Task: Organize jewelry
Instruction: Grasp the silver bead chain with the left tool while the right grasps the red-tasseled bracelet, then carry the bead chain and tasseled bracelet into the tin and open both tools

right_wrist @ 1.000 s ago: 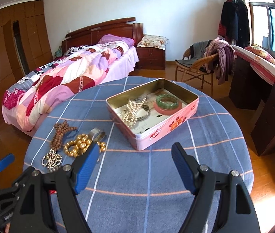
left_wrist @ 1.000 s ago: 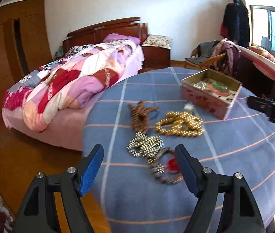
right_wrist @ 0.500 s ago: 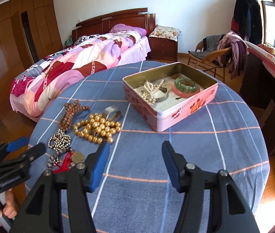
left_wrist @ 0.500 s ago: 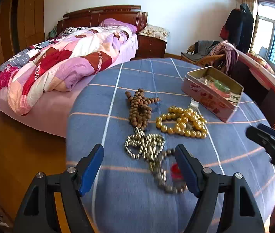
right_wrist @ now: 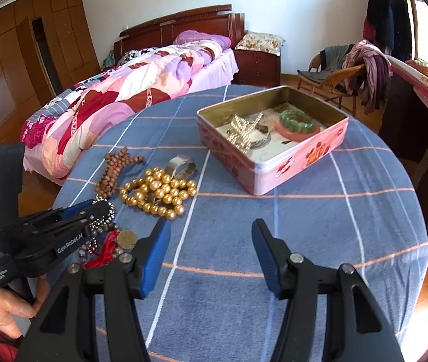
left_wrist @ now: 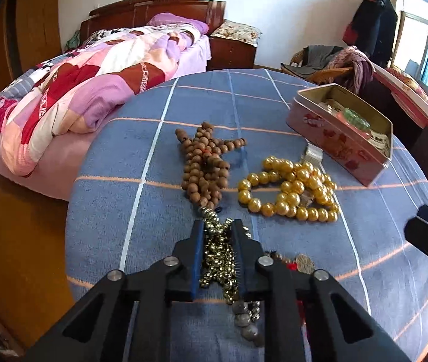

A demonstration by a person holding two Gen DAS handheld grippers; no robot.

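On the bench, left gripper (left_wrist: 217,232) jaws have just closed, grasping the silver chain (left_wrist: 218,256).
Right gripper (right_wrist: 211,238) jaws released; lifting could drag the tangled red charm (right_wrist: 107,249) along.

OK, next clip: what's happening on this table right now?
A person with tongs in each hand is sorting jewelry on a blue checked table. The left tongs have just been closing and now pinch the silver bead chain, which still lies on the cloth. The right tongs hang open over bare cloth, holding nothing. The brown bead string and gold bead string lie loose. The pink tin already holds a green bangle and other pieces.
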